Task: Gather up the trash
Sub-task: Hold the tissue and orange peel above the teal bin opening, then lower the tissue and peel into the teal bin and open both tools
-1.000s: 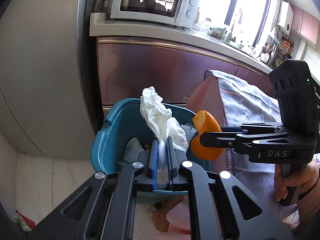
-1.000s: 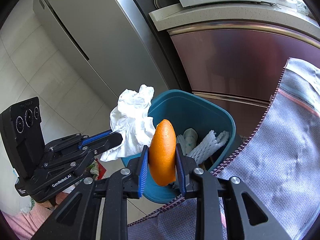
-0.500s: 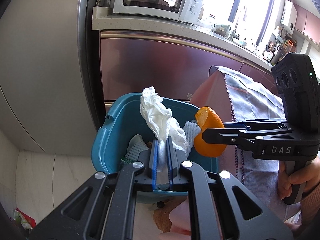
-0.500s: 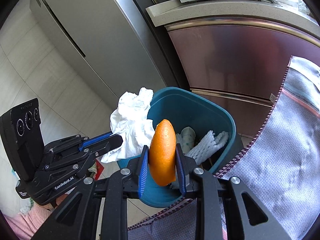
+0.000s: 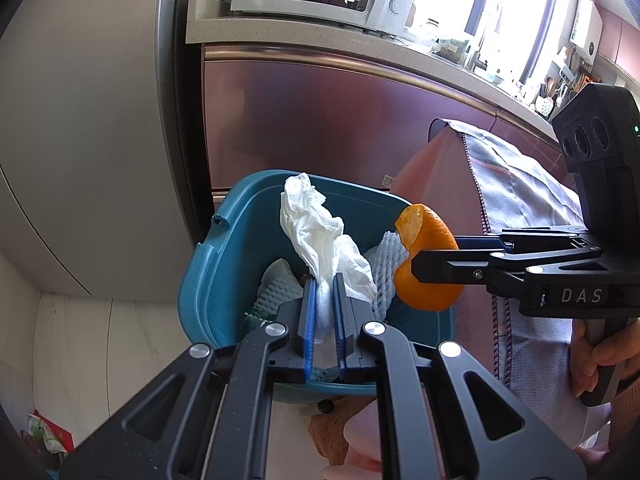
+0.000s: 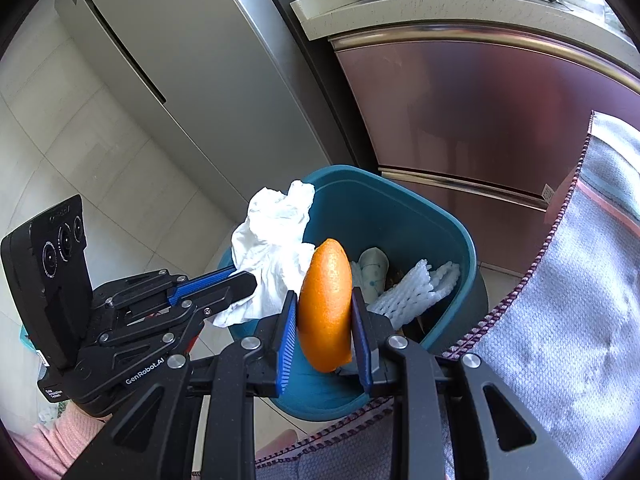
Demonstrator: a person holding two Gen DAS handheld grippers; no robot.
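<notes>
both over teal bin (image 5: 224,264): left gripper (image 5: 322,300) pinching tissue (image 5: 316,224), right gripper (image 6: 325,320) pinching orange peel (image 6: 326,304).

Both views are bright daylight pictures; in the left wrist view the light pours from a window (image 5: 516,12) at the upper right that is blown out to plain white, and soft glare lies on the reddish cabinet (image 5: 320,120) fronts. In the right wrist view the same sheen streaks the cabinet and the grey fridge (image 6: 192,64), while the black fingers (image 6: 362,340) at the bottom are dark with little detail. Fisheye distortion bends straight edges into curves, the corners fade to black, and focus is sharp throughout with no motion blur.
</notes>
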